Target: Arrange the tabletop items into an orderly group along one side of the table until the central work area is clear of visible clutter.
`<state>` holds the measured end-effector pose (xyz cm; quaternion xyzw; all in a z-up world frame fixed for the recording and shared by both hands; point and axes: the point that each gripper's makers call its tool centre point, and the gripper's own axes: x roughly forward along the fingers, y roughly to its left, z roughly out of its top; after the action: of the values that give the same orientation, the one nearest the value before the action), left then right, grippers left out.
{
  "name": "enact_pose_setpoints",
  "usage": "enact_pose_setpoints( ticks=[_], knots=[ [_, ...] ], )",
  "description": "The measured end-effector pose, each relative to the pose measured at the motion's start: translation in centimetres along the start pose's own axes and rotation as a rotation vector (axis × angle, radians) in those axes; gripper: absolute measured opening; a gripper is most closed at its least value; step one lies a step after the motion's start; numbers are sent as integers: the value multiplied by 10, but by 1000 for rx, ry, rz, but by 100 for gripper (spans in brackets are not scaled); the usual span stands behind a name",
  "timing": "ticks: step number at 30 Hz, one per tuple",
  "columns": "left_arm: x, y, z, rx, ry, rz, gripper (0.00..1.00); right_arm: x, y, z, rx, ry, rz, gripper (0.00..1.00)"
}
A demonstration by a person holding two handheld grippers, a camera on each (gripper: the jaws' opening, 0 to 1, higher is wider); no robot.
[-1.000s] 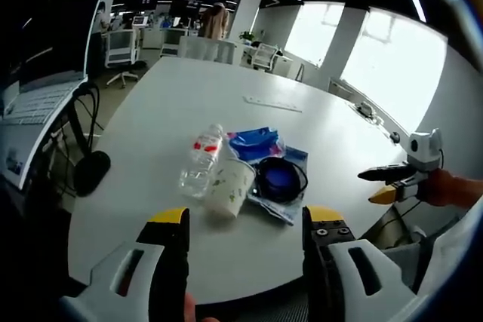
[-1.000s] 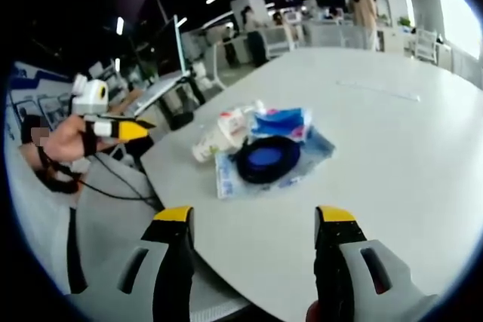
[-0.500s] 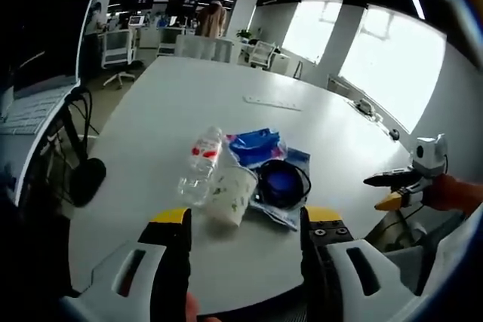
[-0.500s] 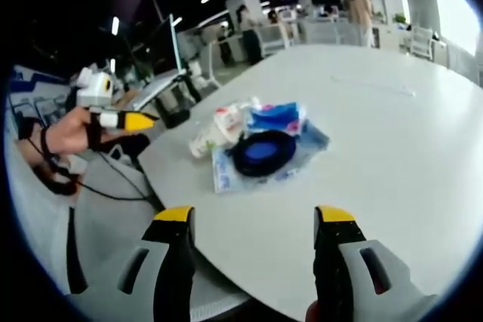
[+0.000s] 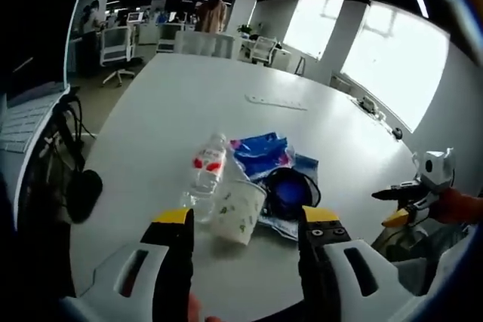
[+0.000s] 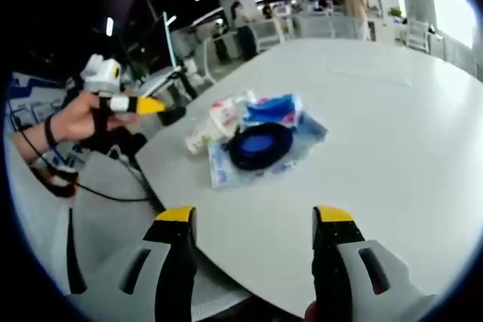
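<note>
On the white table [image 5: 151, 133], a clear water bottle [image 5: 205, 176] is lying at the left of the cluster, touching a paper cup [image 5: 239, 212] tipped on its side. Just right, a blue packet [image 5: 261, 153] and a dark blue round thing [image 5: 288, 190] are resting on a plastic bag. The left gripper [image 5: 243, 224] is hanging spread and empty near the cup; the right gripper [image 6: 249, 220] is hanging spread and empty too.

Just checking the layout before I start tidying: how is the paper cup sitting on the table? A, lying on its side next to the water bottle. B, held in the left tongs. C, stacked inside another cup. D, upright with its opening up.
A: the paper cup lies tipped on its side beside the water bottle, ahead of the open left tongs.
</note>
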<state>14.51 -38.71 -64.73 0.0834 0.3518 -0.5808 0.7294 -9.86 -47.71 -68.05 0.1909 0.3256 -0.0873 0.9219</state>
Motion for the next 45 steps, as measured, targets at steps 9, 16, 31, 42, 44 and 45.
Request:
enact_pose_setpoints(
  ticks=[9, 16, 31, 42, 44, 45],
  knots=[
    [9, 16, 2, -21, 12, 14, 52, 4, -1, 1, 5, 12, 1, 59],
    [22, 31, 6, -34, 34, 43, 49, 4, -2, -5, 13, 23, 2, 59],
    [58, 28, 29, -17, 82, 47, 48, 2, -13, -6, 37, 26, -18, 58],
    [90, 33, 30, 31, 153, 49, 48, 3, -17, -8, 51, 37, -22, 58],
    [94, 35, 30, 47, 170, 54, 49, 4, -17, -10, 52, 44, -21, 58],
    [97, 36, 31, 57, 178, 53, 49, 4, -16, -12, 52, 49, -18, 58]
  ],
)
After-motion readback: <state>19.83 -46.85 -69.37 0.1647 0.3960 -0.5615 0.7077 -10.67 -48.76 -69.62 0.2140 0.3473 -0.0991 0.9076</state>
